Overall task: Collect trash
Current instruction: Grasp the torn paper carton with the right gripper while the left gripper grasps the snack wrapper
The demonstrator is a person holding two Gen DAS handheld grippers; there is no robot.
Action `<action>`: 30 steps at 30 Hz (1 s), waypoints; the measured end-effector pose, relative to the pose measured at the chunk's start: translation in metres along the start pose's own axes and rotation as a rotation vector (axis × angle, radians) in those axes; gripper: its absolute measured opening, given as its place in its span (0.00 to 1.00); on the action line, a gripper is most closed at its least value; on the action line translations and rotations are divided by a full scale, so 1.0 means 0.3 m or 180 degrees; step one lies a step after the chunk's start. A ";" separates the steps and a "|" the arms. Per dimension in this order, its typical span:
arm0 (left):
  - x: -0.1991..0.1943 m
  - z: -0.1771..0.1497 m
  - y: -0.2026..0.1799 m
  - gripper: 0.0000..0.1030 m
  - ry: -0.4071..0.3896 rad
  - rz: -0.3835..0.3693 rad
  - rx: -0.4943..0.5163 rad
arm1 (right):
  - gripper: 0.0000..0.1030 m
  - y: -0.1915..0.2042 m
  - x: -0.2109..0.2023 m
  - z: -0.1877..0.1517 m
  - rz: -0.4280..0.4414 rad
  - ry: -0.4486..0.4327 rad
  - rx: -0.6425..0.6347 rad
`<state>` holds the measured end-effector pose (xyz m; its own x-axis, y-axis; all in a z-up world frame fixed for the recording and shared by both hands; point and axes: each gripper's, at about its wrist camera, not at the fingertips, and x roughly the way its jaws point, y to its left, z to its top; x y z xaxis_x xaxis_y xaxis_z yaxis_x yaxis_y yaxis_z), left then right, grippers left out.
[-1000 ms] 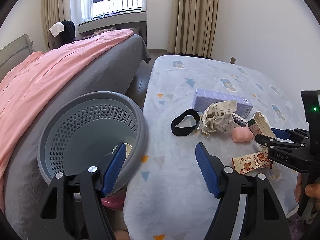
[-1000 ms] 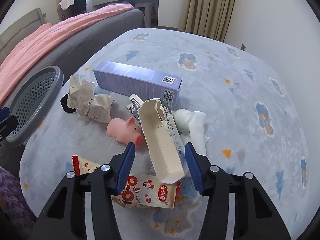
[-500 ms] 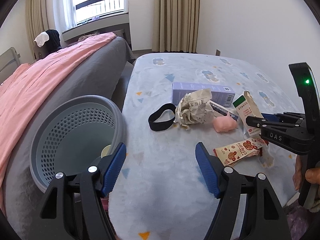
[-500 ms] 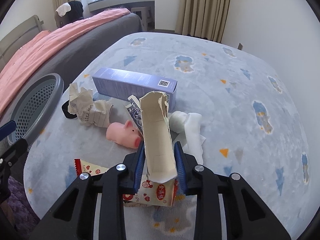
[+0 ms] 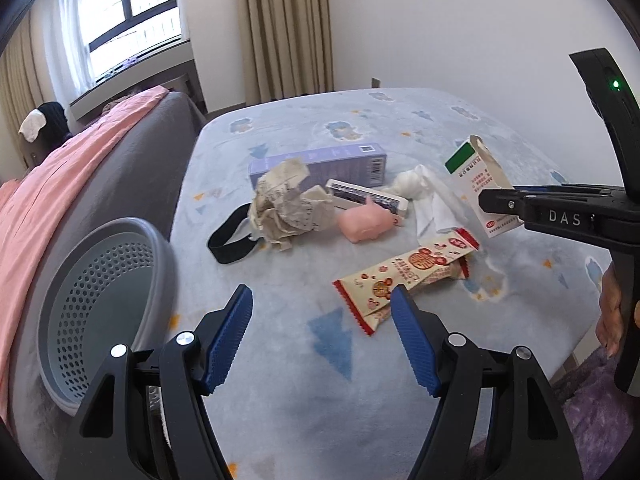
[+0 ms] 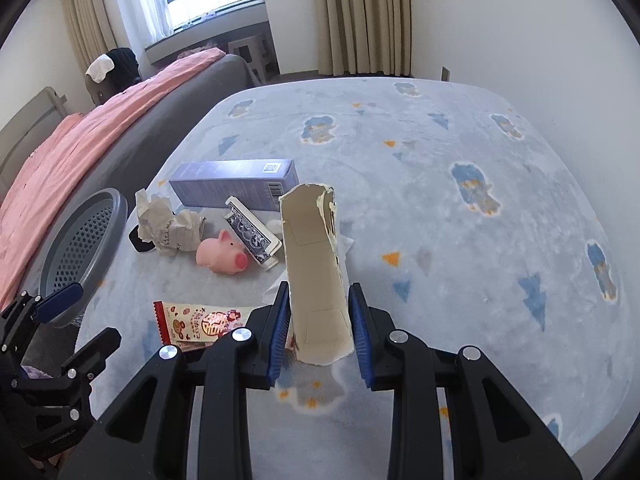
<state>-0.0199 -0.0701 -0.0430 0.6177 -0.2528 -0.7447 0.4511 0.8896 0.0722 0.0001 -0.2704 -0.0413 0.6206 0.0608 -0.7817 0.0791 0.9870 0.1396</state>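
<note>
the right gripper (image 6: 318, 324) has its jaws closed on the lower end of a torn carton (image 6: 316, 268), one blue pad on each flat side, so the open, ragged end points away from the wrist; in the left view the carton (image 5: 478, 188) hangs clear above the blanket (image 5: 400, 128), which suggests it is lifted for carrying, not being pushed. gripping near one end probably leaves most of the length free to tip into the basket (image 5: 100, 300), which sits at the left edge of the blanket, tilted with its mouth toward the pile, likely so trash can be dropped in from that side. the left gripper (image 5: 322, 338) has its jaws wide apart with nothing between them, hovering low just short of the near end of the wrapper (image 5: 408, 276); that looks like a line-up for the next pick, though this is a guess. the rest lies in a loose cluster well apart from the basket: crumpled paper (image 5: 288, 204) partly over a black band (image 5: 230, 236), a purple box (image 5: 320, 164) behind it, a pink pig (image 5: 366, 222) touching a card box (image 5: 366, 198), and white tissue (image 5: 424, 192) under the raised carton. the pig, band and cards may not be trash; that cannot be told from here.
</note>
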 end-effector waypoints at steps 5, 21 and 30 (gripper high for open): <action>0.050 0.002 -0.094 0.67 0.0176 -0.0235 0.0375 | 0.28 -0.055 -0.037 -0.013 0.0054 -0.0075 0.0146; 0.209 0.061 -0.171 0.67 0.0442 -0.0706 0.1211 | 0.28 -0.142 -0.095 0.002 0.0395 -0.0225 0.0401; 0.285 0.076 -0.178 0.67 0.0516 -0.0752 0.1176 | 0.28 -0.144 -0.096 0.008 0.0476 -0.0220 0.0402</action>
<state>0.0235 -0.1478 -0.0954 0.3751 -0.3434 -0.8610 0.7846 0.6122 0.0976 -0.0194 -0.3151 -0.0234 0.6845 0.1906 -0.7036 0.0765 0.9411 0.3294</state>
